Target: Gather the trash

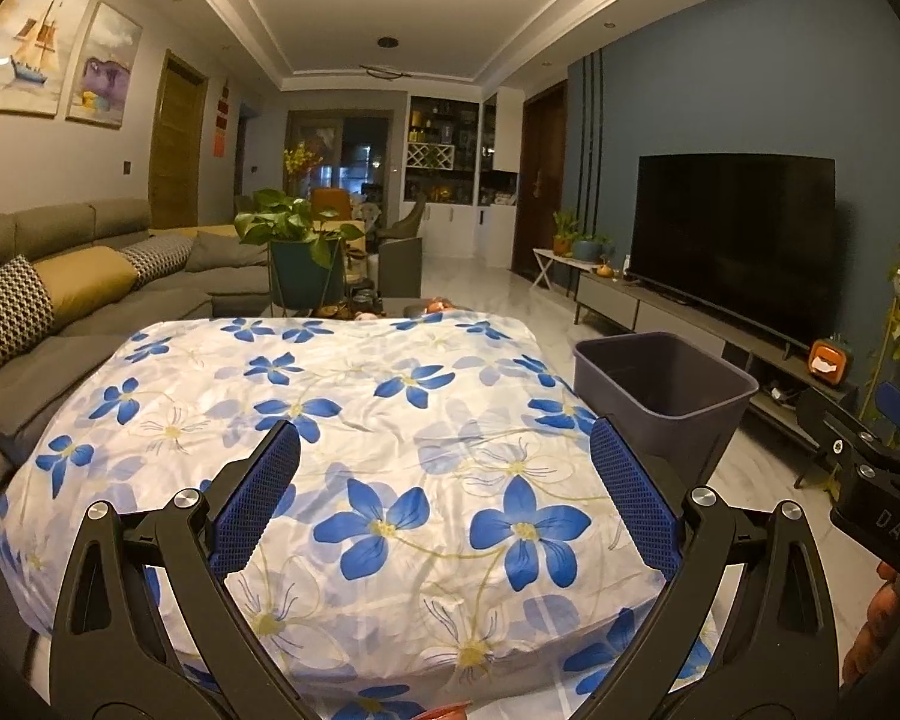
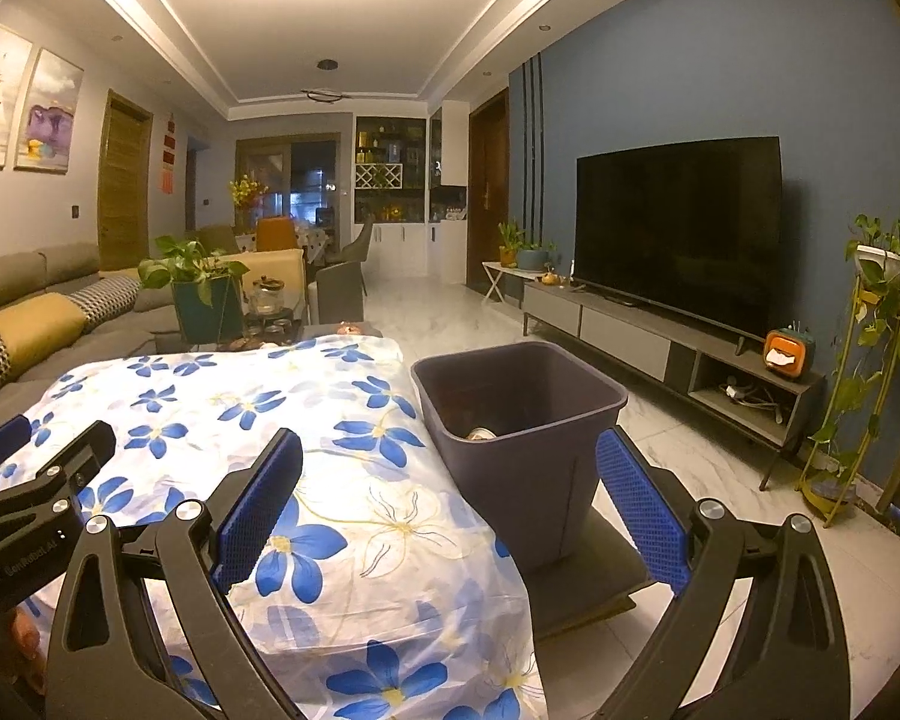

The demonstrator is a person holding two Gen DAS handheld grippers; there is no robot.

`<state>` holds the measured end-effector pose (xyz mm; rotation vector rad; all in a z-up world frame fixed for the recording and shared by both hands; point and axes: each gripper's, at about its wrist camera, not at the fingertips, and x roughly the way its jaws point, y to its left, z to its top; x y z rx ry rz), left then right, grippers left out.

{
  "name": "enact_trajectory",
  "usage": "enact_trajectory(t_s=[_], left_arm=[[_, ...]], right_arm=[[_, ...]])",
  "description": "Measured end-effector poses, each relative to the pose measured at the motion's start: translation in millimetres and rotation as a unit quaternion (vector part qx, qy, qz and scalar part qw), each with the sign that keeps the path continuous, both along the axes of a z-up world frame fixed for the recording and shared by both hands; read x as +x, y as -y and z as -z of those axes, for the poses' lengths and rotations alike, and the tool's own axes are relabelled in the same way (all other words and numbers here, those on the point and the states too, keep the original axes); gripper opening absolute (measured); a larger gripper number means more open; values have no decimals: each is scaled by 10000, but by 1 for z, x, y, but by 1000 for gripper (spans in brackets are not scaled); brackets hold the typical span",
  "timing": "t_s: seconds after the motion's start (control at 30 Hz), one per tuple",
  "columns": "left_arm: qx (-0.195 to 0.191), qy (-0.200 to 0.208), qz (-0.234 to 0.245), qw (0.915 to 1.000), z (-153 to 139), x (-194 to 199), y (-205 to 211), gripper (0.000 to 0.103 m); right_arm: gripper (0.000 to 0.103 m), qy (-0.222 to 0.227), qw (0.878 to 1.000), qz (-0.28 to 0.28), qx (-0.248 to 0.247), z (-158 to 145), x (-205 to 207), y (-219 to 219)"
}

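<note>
- While hovering over the flowered cloth (image 1: 390, 420), holding both the left gripper (image 1: 444, 498) and the right gripper (image 2: 450, 504) wide open, gripping nothing.
- Looking into the dark bin (image 2: 522, 414) just beside the cloth's right edge.
- Spotting only one pale piece of trash (image 2: 481, 434) at the bin's bottom, mostly hidden by the rim.
- Seeing no other trash on the cloth.
- Guessing it is light and crushable, so pinching it softly at an edge.
- Finding it too small and hidden to tell more.
</note>
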<state>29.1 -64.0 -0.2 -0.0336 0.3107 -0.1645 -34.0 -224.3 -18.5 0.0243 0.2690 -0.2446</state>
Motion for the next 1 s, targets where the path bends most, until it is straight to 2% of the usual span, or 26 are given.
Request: enact_trajectory(t_s=[1.0], left_arm=[[-76, 22, 3, 10000, -2, -13, -3, 96]], right_arm=[[95, 113, 9999, -74, -47, -6, -10, -7]])
